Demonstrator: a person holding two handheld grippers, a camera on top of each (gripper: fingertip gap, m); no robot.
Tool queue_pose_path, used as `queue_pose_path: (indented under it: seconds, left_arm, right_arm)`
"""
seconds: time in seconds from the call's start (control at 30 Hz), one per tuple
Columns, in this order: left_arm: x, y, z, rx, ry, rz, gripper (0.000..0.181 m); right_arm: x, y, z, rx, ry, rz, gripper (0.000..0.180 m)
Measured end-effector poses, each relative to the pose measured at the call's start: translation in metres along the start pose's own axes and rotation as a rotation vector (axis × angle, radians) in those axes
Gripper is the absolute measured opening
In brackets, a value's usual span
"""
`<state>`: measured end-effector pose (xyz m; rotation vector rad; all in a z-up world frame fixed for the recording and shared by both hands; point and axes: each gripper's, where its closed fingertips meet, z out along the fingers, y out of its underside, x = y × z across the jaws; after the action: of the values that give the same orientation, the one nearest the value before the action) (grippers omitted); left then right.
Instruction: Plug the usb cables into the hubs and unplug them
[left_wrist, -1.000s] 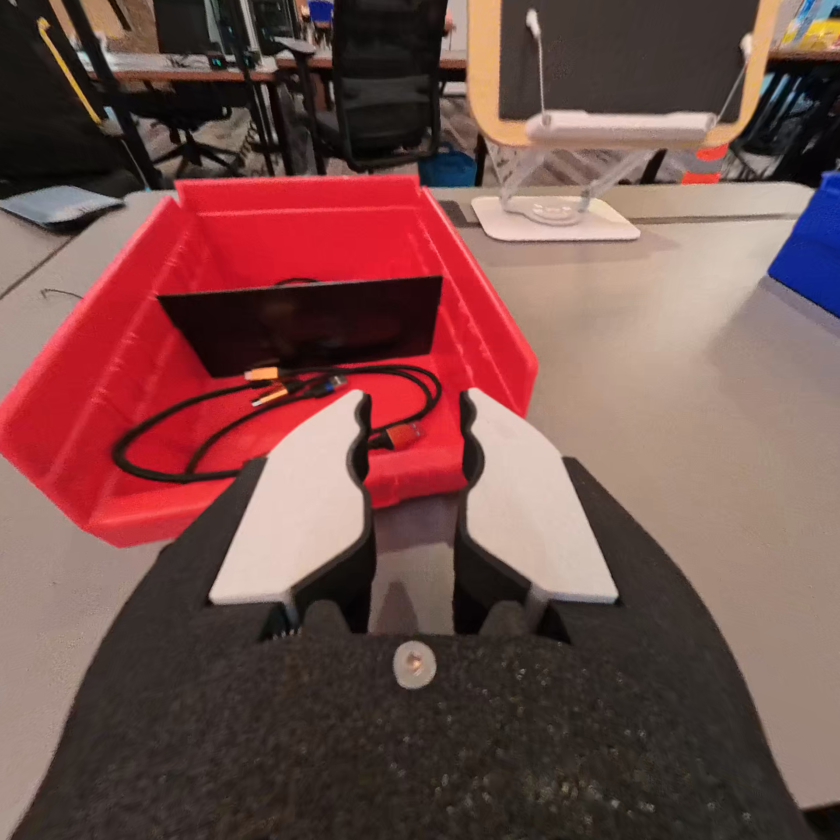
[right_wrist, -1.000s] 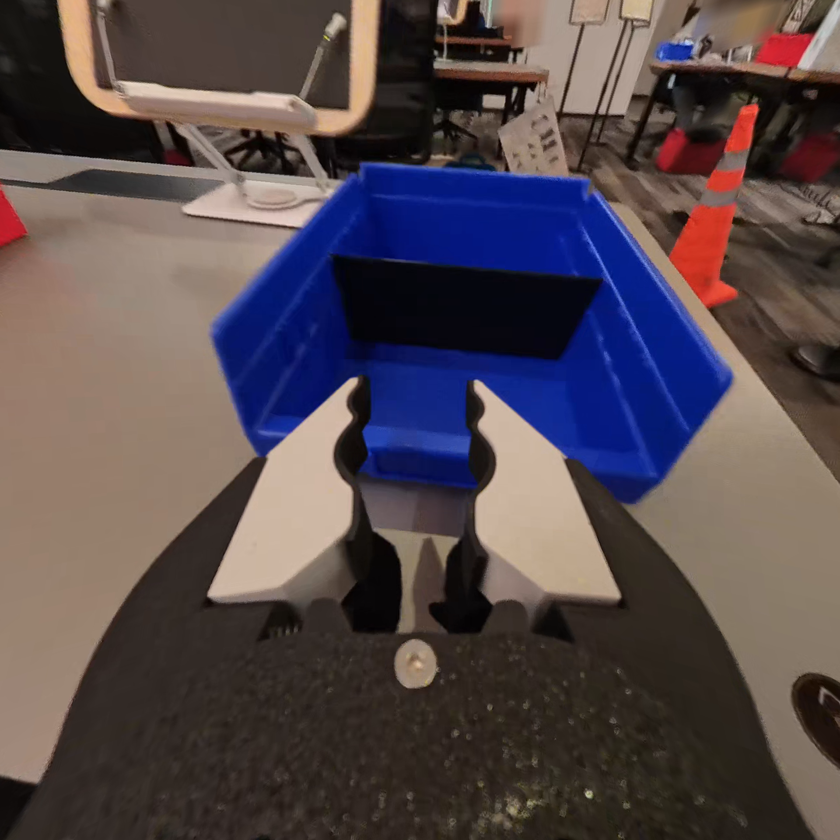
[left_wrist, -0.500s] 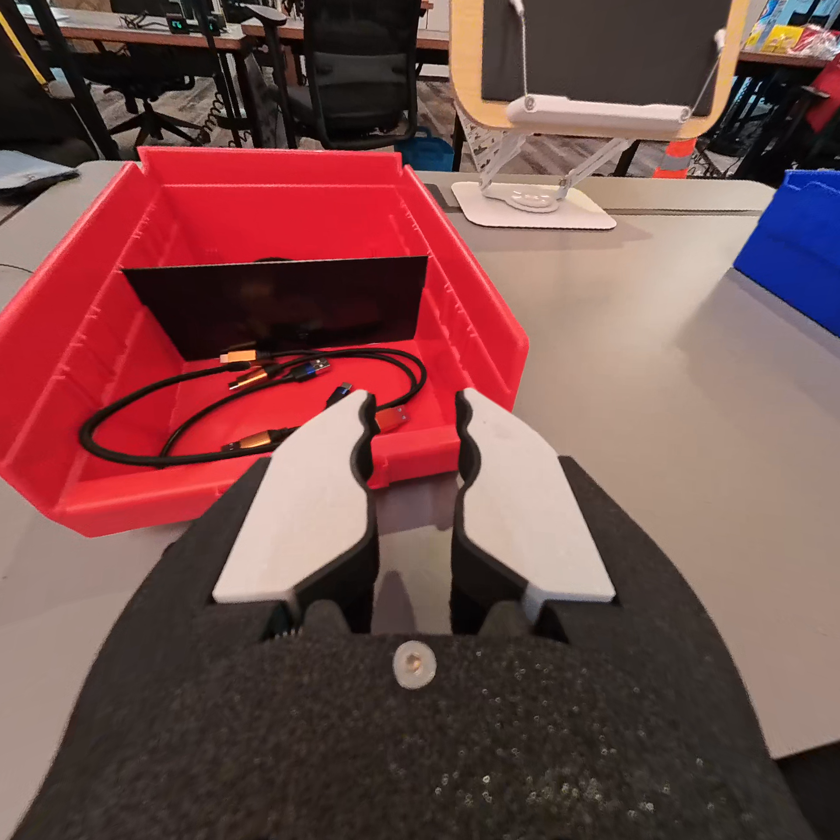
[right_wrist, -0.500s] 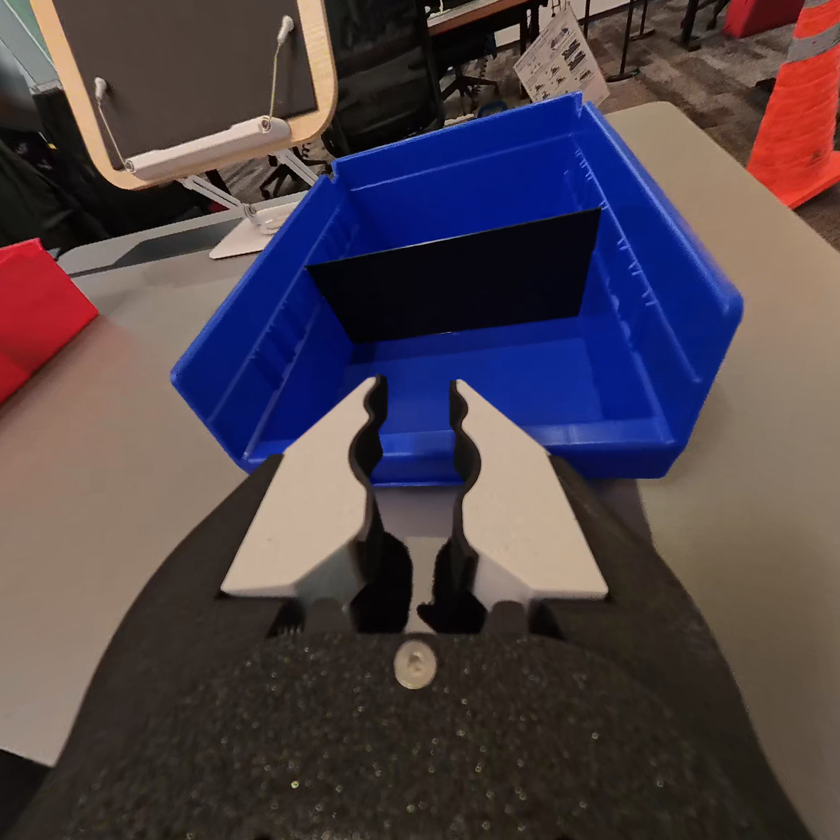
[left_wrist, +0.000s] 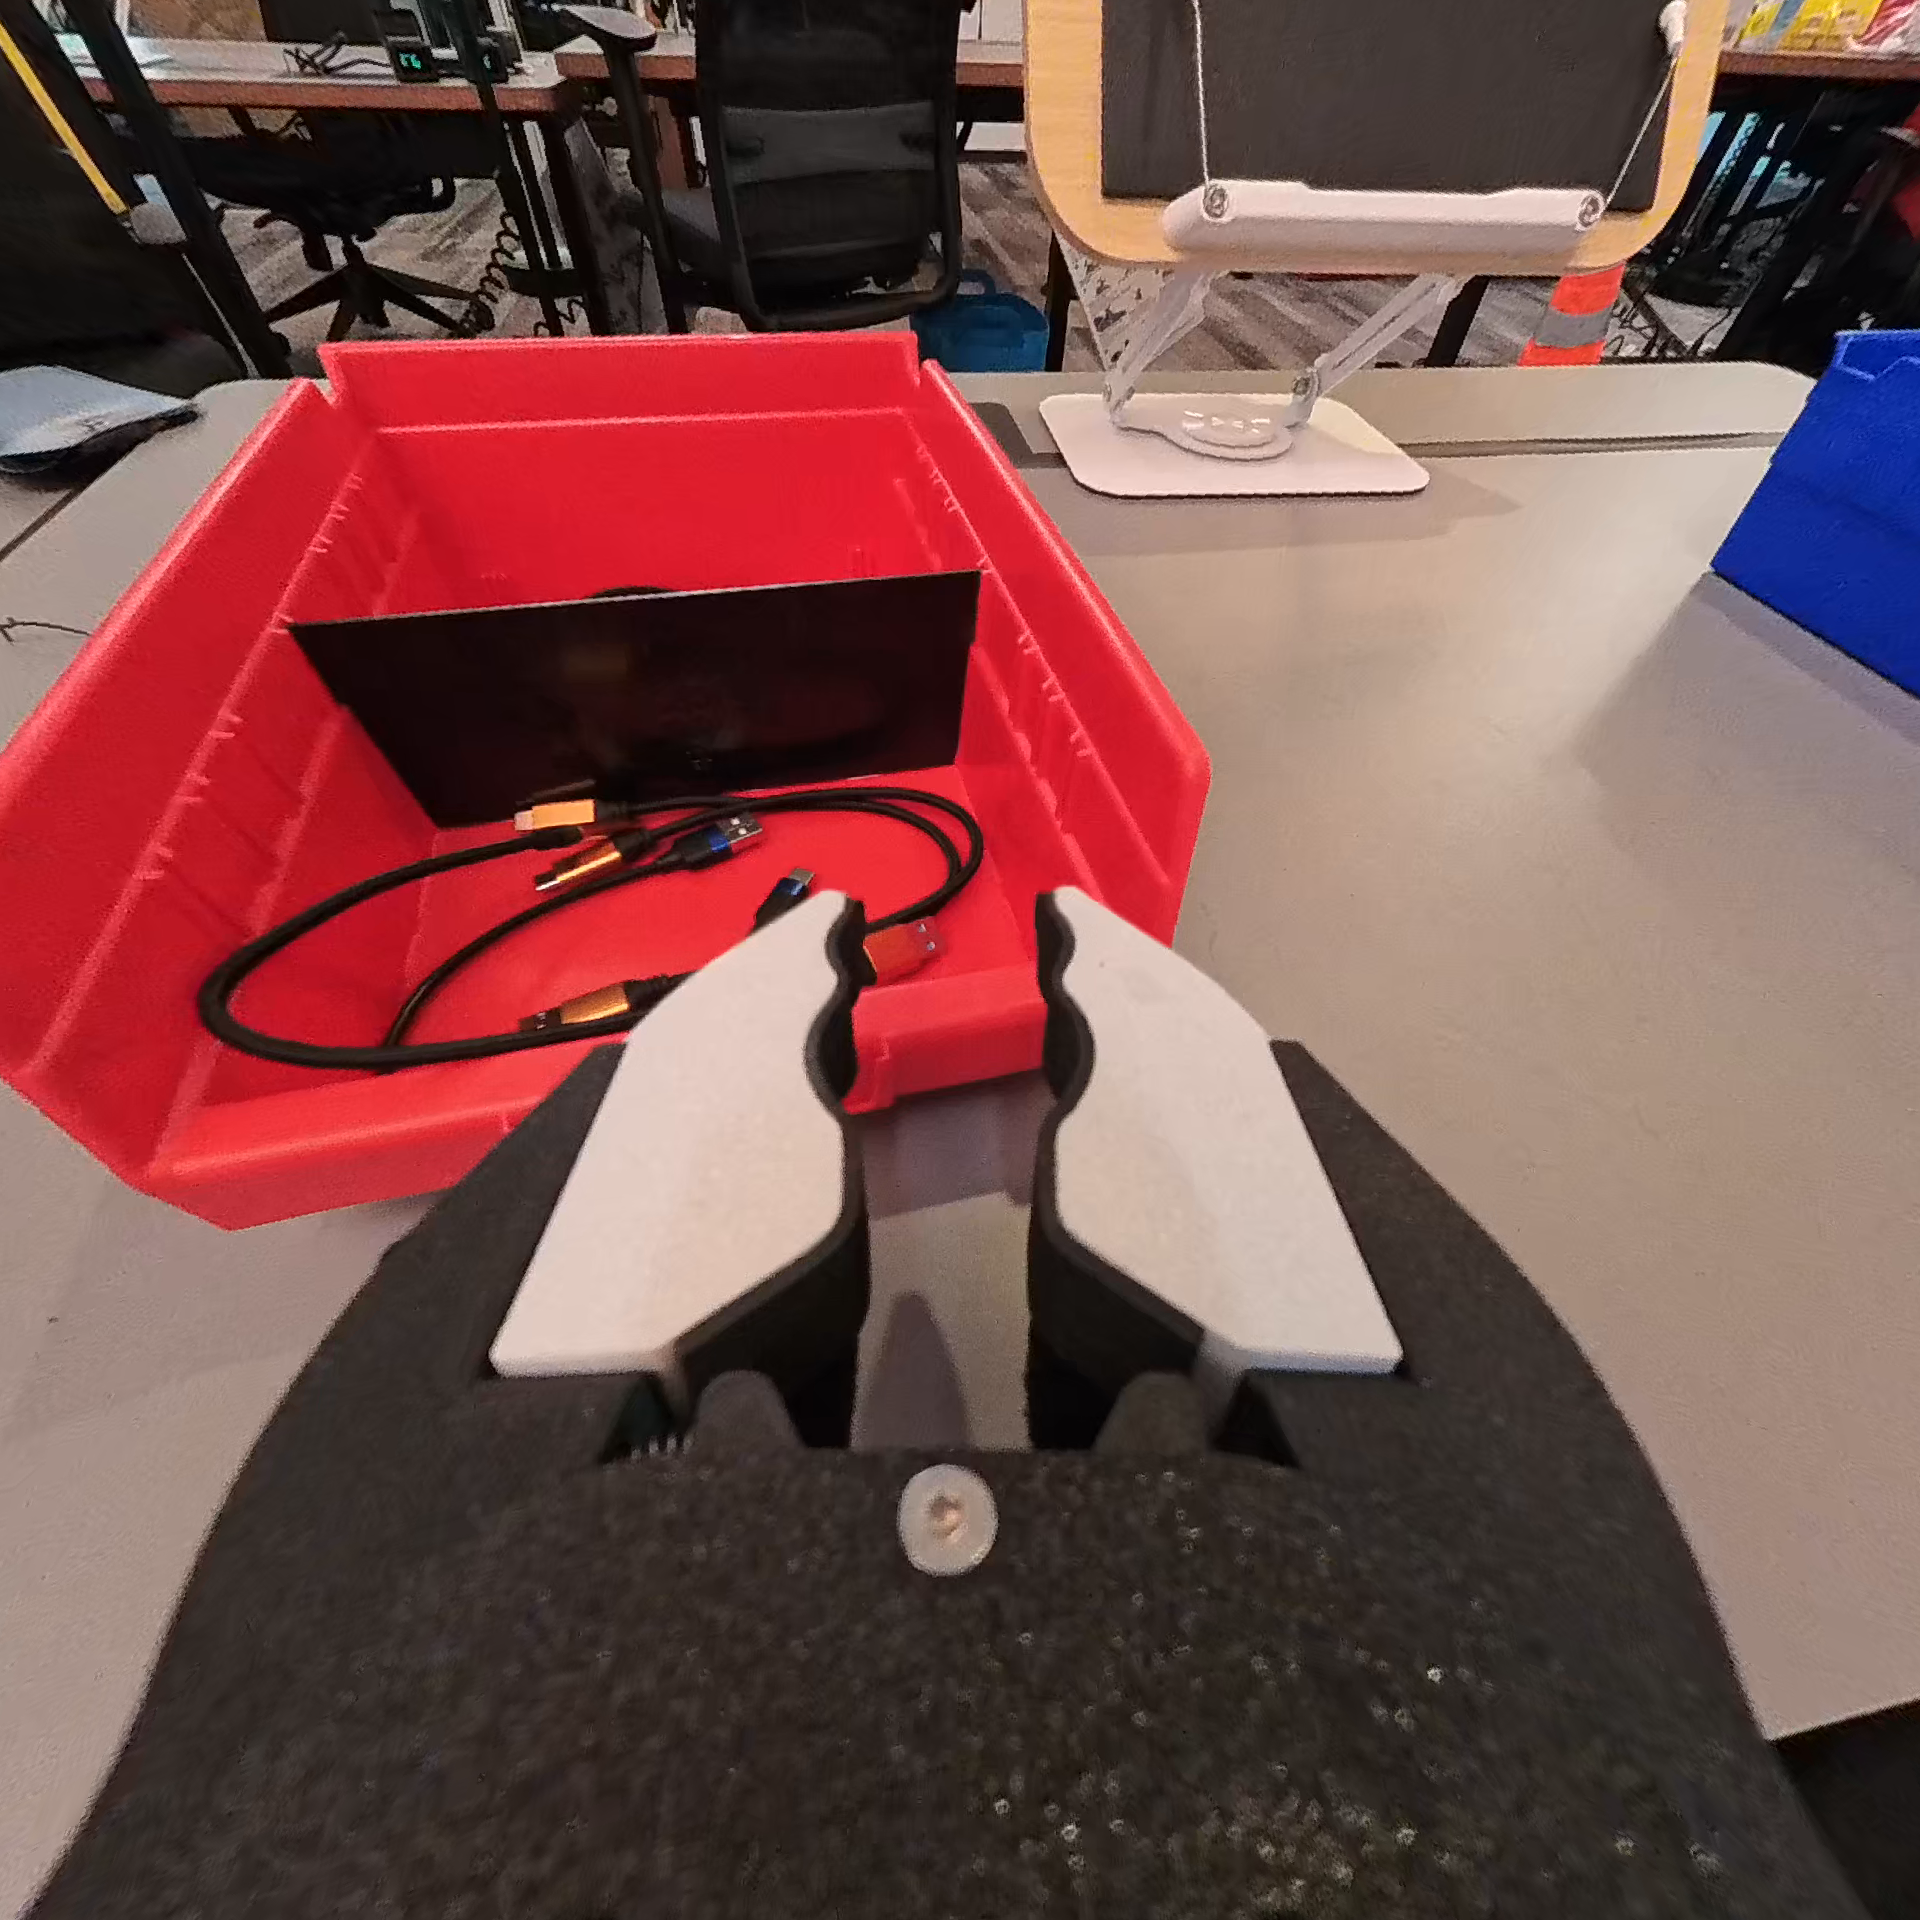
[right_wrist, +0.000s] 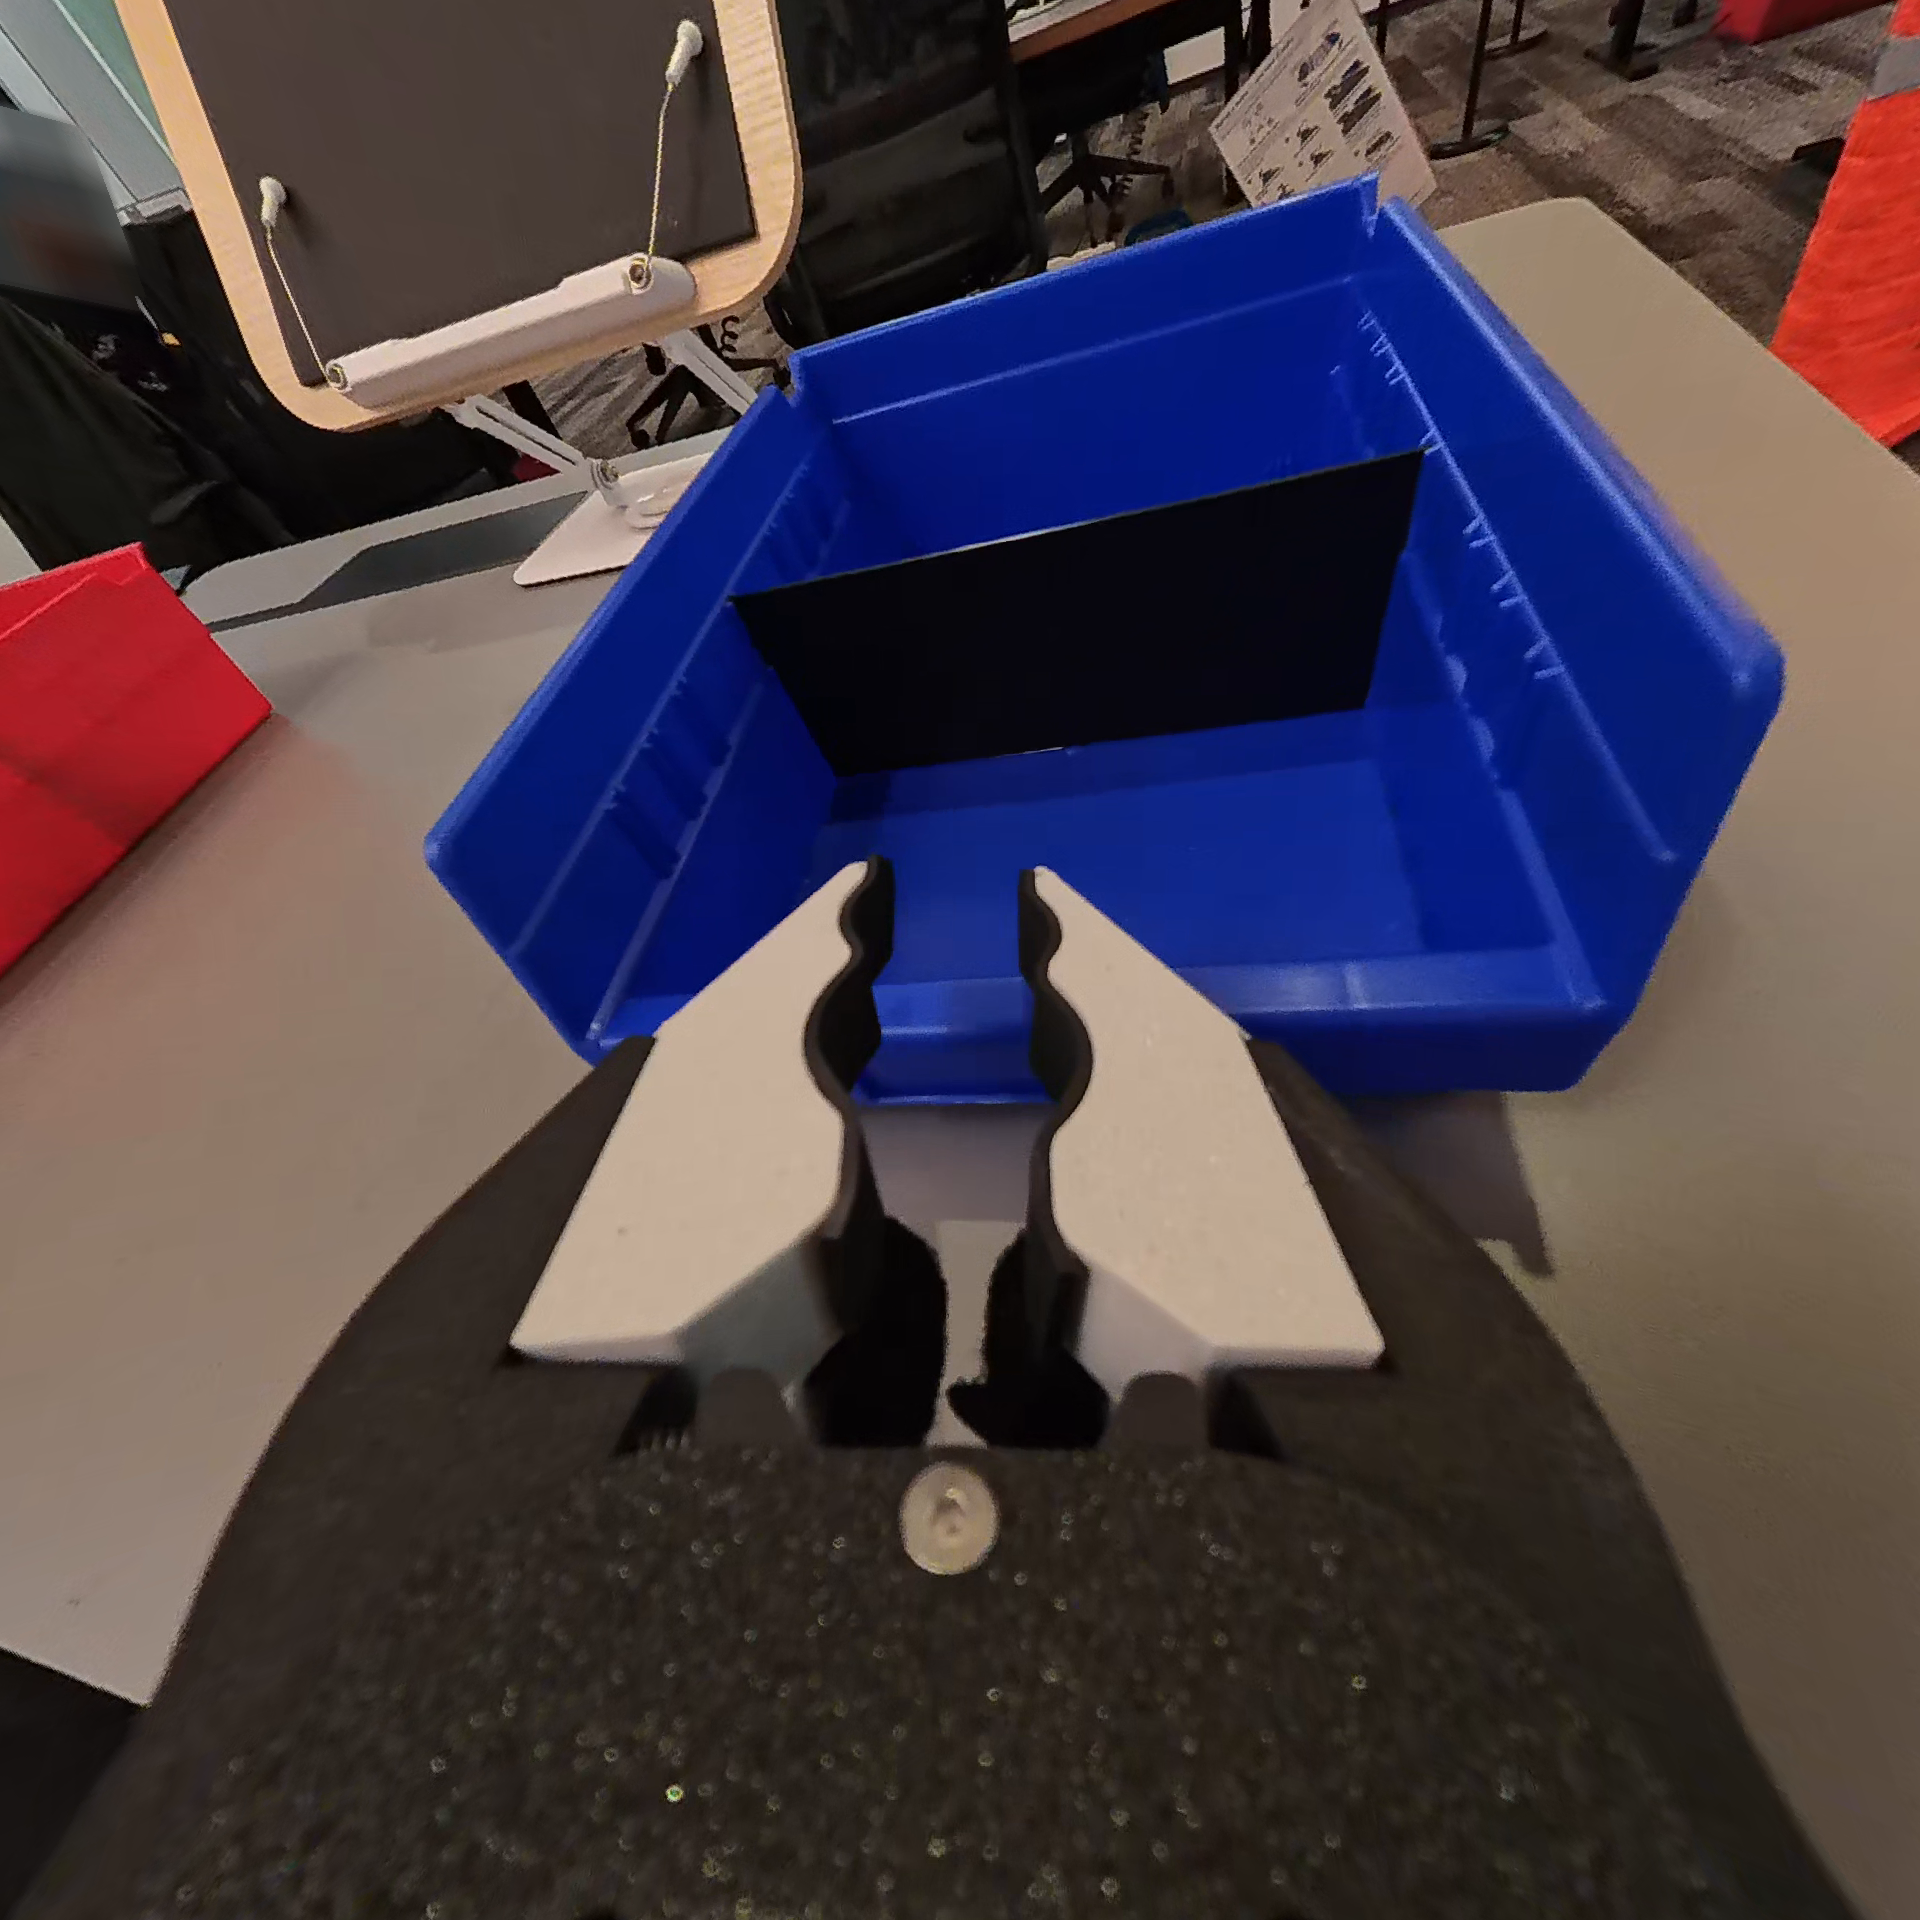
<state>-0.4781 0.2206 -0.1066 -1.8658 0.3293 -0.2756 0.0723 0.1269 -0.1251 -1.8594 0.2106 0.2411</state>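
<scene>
Hovering parted and empty: left tongs (left_wrist: 945, 920) over cables (left_wrist: 582, 935), right tongs (right_wrist: 956, 883).

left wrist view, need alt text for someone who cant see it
An open, empty left gripper hangs over the grey table just short of a red bin. Black usb cables with orange and blue plugs lie loose in the bin's near compartment, in front of a black divider.

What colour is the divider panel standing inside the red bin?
Glossy black: the flat divider panel stands across the red plastic bin, clearest in the left wrist view.
</scene>
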Motion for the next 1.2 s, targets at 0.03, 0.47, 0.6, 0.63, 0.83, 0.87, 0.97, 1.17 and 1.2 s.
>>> queue_pose_path:
  seconds: [0.03, 0.47, 0.6, 0.63, 0.83, 0.87, 0.97, 1.17, 1.2]
  left_arm:
    - [0.000, 0.000, 0.000, -0.003, -0.001, 0.009, 0.031]
    - [0.008, 0.005, 0.004, -0.031, 0.008, 0.049, 0.030]
    - [0.003, -0.002, -0.001, -0.025, 0.019, 0.050, 0.030]
    - [0.001, -0.006, -0.003, -0.035, 0.029, 0.071, 0.030]
    - [-0.025, -0.009, -0.001, -0.361, 0.182, 0.465, 0.030]
    - [-0.038, -0.008, 0.003, -0.441, 0.175, 0.554, 0.030]
    - [-0.087, -0.006, 0.024, -0.714, 0.108, 0.772, 0.031]
    - [-0.122, 0.029, 0.071, -1.110, 0.135, 0.852, 0.033]
    - [-0.125, 0.037, 0.075, -1.148, 0.131, 0.860, 0.031]
  right_arm:
    - [0.000, 0.000, 0.000, -0.002, -0.001, -0.005, 0.022]
    - [-0.012, -0.006, -0.002, 0.036, 0.017, -0.111, 0.018]
    - [-0.028, -0.007, -0.005, 0.046, -0.005, -0.148, 0.018]
    - [-0.034, -0.006, -0.005, 0.048, -0.020, -0.151, 0.018]
    - [-0.063, 0.000, -0.001, 0.043, -0.075, -0.228, 0.015]
    - [-0.067, 0.001, 0.001, 0.040, -0.086, -0.234, 0.014]
    - [-0.078, 0.002, 0.010, 0.027, -0.142, -0.209, 0.014]
    - [-0.089, 0.011, 0.021, -0.018, -0.201, -0.172, 0.009]
    - [-0.089, 0.011, 0.021, -0.019, -0.204, -0.173, 0.010]
